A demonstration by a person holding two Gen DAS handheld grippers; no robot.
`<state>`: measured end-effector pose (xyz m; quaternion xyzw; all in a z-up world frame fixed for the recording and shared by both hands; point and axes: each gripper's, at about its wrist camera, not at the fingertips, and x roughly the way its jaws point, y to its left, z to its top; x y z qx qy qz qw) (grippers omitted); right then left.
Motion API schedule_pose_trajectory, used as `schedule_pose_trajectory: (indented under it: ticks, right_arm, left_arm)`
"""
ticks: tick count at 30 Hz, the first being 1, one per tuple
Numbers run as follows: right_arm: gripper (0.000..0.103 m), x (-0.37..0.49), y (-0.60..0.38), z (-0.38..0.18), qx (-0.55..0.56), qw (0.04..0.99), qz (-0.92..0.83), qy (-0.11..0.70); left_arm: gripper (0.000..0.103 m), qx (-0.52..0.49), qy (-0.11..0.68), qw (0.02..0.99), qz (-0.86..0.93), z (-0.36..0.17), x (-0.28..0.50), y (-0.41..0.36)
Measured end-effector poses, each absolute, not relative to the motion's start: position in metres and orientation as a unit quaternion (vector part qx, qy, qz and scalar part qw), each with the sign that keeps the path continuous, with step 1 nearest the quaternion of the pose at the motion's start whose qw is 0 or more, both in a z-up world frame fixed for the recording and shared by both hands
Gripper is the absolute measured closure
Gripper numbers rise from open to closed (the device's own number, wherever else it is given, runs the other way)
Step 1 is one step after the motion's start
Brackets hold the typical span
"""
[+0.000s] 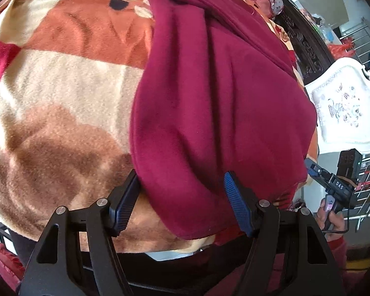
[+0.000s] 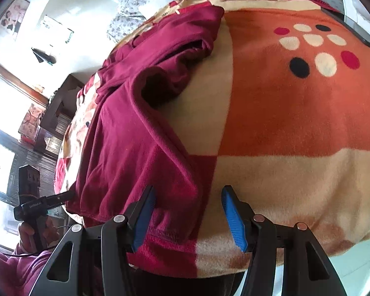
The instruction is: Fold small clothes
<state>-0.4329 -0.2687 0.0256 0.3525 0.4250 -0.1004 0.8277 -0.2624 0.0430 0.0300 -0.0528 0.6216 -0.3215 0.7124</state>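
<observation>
A dark red fleece garment (image 1: 217, 93) lies spread on a patterned blanket (image 1: 61, 79), rumpled at its far end. My left gripper (image 1: 182, 197) is open, its blue pads on either side of the garment's near hem corner. In the right wrist view the garment (image 2: 135, 128) lies at left, one sleeve opening gaping. My right gripper (image 2: 188, 212) is open over the garment's near hem edge and the blanket (image 2: 296, 123). Each gripper shows in the other's view: the right one (image 1: 315, 170) at the garment's right edge, the left one (image 2: 64, 197) at its left edge.
The blanket covers a bed; its near edge drops off just below both grippers. A white ornate chair back (image 1: 345, 106) and metal railing (image 1: 367, 46) stand to the right of the bed. Pillows (image 2: 145, 5) lie at the far end. Dark wooden furniture (image 2: 51, 123) stands at left.
</observation>
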Motion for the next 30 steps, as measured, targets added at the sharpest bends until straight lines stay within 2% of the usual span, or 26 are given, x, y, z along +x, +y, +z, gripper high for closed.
schedule_pose_trajectory:
  ticks: [4, 7, 9, 10, 11, 12, 13, 16, 17, 19, 25, 30]
  right_arm:
    - [0.049, -0.428, -0.269, 0.022, 0.352, 0.826, -0.088, 0.431]
    - [0.05, -0.424, -0.262, 0.02, 0.336, 0.831, -0.079, 0.438]
    - [0.058, -0.424, -0.259, 0.02, 0.335, 0.833, -0.079, 0.432]
    - [0.067, -0.425, -0.258, 0.02, 0.338, 0.835, -0.078, 0.428]
    - [0.072, -0.426, -0.258, 0.02, 0.34, 0.836, -0.077, 0.423]
    - [0.074, -0.427, -0.257, 0.021, 0.341, 0.838, -0.076, 0.42]
    - [0.079, -0.427, -0.255, 0.022, 0.343, 0.838, -0.074, 0.418]
    - [0.091, -0.429, -0.252, 0.027, 0.353, 0.837, -0.066, 0.413]
    - [0.093, -0.429, -0.251, 0.029, 0.355, 0.837, -0.063, 0.412]
    - [0.094, -0.432, -0.246, 0.037, 0.36, 0.838, -0.053, 0.407]
    - [0.094, -0.452, -0.209, 0.063, 0.373, 0.831, 0.014, 0.412]
    - [0.094, -0.45, -0.189, 0.028, 0.395, 0.803, 0.023, 0.445]
  left_arm:
    - [0.018, -0.051, 0.622, 0.705, -0.336, 0.029, -0.263, 0.039]
    - [0.018, -0.058, 0.623, 0.702, -0.339, 0.028, -0.261, 0.039]
    - [0.019, -0.069, 0.625, 0.7, -0.34, 0.028, -0.258, 0.041]
    - [0.027, -0.072, 0.625, 0.7, -0.339, 0.028, -0.258, 0.042]
    - [0.036, -0.071, 0.624, 0.701, -0.339, 0.029, -0.257, 0.044]
    - [0.06, -0.071, 0.626, 0.699, -0.339, 0.028, -0.256, 0.046]
    - [0.08, -0.075, 0.631, 0.693, -0.341, 0.026, -0.256, 0.048]
    - [0.089, -0.08, 0.635, 0.687, -0.344, 0.022, -0.255, 0.05]
    - [0.09, -0.074, 0.63, 0.691, -0.346, 0.026, -0.256, 0.05]
    - [0.094, -0.065, 0.616, 0.701, -0.355, 0.036, -0.259, 0.052]
    - [0.095, -0.035, 0.566, 0.73, -0.381, 0.086, -0.267, 0.082]
    - [0.095, -0.024, 0.599, 0.721, -0.346, 0.056, -0.263, 0.094]
